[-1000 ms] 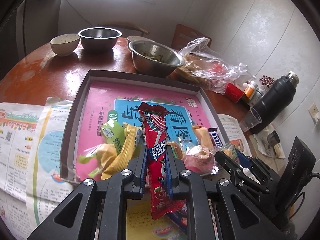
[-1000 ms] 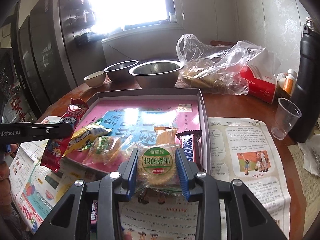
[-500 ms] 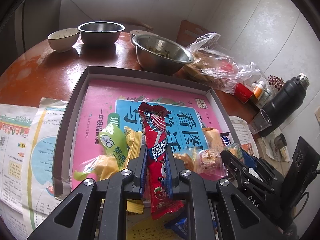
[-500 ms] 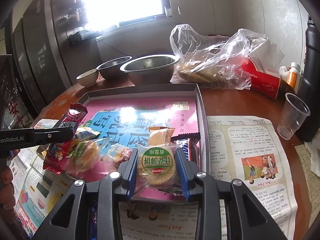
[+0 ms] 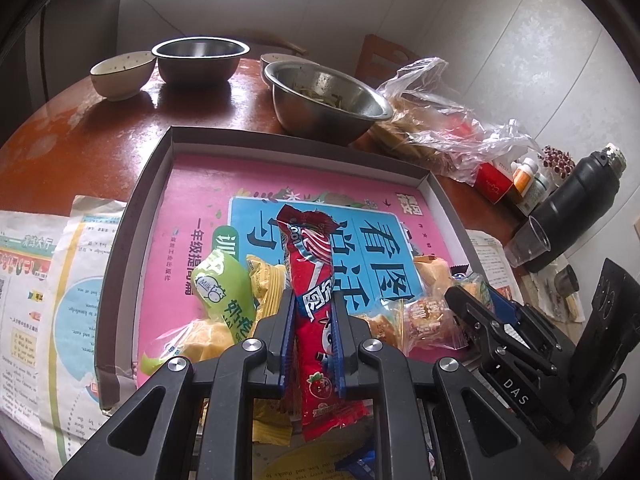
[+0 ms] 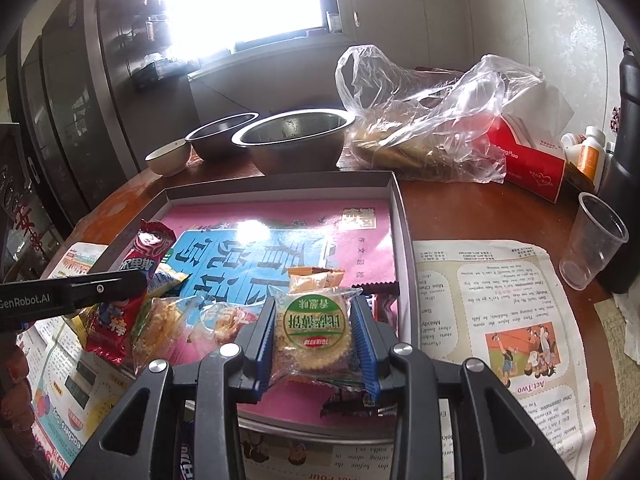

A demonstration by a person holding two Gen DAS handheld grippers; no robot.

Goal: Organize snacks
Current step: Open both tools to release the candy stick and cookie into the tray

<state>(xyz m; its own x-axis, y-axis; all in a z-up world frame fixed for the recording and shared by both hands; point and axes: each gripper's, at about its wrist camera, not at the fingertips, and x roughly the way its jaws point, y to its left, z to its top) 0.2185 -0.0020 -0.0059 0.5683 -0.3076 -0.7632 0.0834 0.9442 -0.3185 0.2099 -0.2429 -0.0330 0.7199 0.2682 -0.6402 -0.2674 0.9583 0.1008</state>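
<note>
Two grippers hold snacks over the grey tray (image 5: 138,216): the left gripper (image 5: 311,300) clamps a red stick packet (image 5: 310,264), its lower end hidden; the right gripper (image 6: 312,316) grips a round cracker pack (image 6: 312,330), partly masking snacks beneath.

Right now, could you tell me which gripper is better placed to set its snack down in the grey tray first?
Probably the right gripper: its round cracker pack hangs above the grey tray.
</note>
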